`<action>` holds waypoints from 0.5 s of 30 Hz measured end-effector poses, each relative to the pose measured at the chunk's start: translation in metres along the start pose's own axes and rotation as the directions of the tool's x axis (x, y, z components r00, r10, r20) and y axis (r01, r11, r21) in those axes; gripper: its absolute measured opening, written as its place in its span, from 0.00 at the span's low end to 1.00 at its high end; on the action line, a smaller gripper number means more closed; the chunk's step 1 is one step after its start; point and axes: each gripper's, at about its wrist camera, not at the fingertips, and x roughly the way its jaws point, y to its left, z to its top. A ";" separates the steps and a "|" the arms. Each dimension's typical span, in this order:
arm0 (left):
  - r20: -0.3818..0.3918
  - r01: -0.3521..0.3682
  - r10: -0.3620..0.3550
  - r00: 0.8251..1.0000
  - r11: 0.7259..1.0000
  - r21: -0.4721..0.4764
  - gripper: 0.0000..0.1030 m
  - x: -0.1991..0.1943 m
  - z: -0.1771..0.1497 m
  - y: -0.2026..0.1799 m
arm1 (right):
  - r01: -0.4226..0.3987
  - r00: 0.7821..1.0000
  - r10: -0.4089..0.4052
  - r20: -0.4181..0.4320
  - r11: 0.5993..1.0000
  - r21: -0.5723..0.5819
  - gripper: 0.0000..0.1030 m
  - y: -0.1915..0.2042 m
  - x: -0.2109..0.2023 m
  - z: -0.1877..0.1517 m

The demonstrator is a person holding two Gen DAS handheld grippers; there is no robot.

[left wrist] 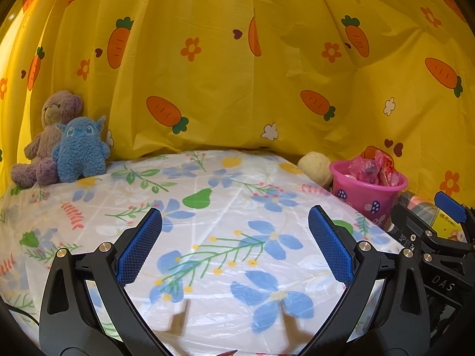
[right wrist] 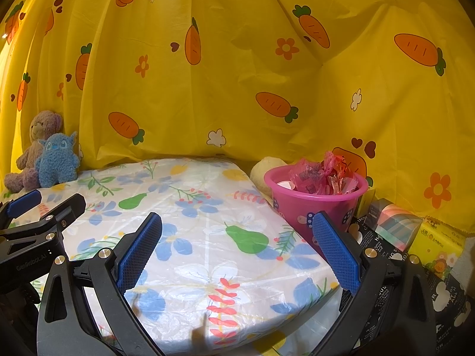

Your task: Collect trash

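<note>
We see both views in warm, fairly bright indoor light, tinted yellow by the curtain (left wrist: pixel 237 74). The fisheye lens bends straight lines, and the corners fall to black. On the bench cover (left wrist: pixel 207 237) the plastic gives soft white glare. Finger shadows lie on the cover near the bottom edge, so light comes from above and behind. A bright strip glows at the far left. Focus is sharp in the middle; the toys (right wrist: pixel 44 154) look slightly soft.

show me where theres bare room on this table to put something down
Free: the floral tablecloth from the plush toys at the back left across to the pink bucket. Crowded: the right edge, with the bucket, a pale ball and boxes.
</note>
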 end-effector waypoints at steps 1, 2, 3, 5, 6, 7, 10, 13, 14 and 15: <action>0.000 0.002 -0.002 1.000 1.000 0.003 0.95 0.000 0.000 0.000 | 0.000 1.000 0.000 0.000 1.000 0.000 0.95 0.000 0.000 0.000; 0.001 0.003 -0.003 1.000 1.000 0.007 0.95 0.000 -0.001 -0.001 | 0.001 1.000 -0.001 0.000 1.000 0.000 0.95 0.000 0.000 0.000; 0.004 0.006 -0.006 1.000 1.000 0.013 0.95 -0.001 -0.001 -0.002 | 0.001 1.000 -0.001 -0.001 1.000 0.001 0.95 0.001 0.000 0.000; 0.008 0.008 -0.008 1.000 1.000 0.020 0.95 -0.001 -0.002 -0.003 | 0.000 1.000 0.000 -0.001 1.000 0.001 0.95 0.001 0.000 0.000; 0.011 0.010 -0.010 1.000 1.000 0.023 0.94 -0.001 -0.002 -0.003 | 0.002 1.000 -0.002 0.000 1.000 0.001 0.95 0.001 0.000 0.001; 0.014 0.012 -0.012 1.000 1.000 0.025 0.91 -0.002 -0.002 -0.003 | 0.002 1.000 -0.002 -0.001 1.000 0.001 0.95 0.001 0.000 0.001; 0.020 0.016 -0.016 1.000 1.000 0.024 0.90 -0.003 -0.002 -0.003 | -0.002 1.000 0.002 -0.003 1.000 0.003 0.95 0.001 0.000 -0.002; 0.015 0.018 -0.018 1.000 1.000 0.020 0.90 -0.001 -0.001 -0.003 | -0.002 1.000 0.002 -0.004 1.000 0.002 0.95 0.001 0.000 -0.002; 0.013 0.019 -0.019 1.000 1.000 0.020 0.90 -0.001 -0.001 -0.003 | 0.000 1.000 0.000 -0.005 1.000 0.003 0.95 0.001 0.000 -0.002; 0.012 0.017 -0.018 1.000 1.000 0.020 0.90 0.000 -0.001 -0.003 | 0.000 1.000 0.000 -0.006 1.000 0.003 0.95 0.001 0.000 -0.002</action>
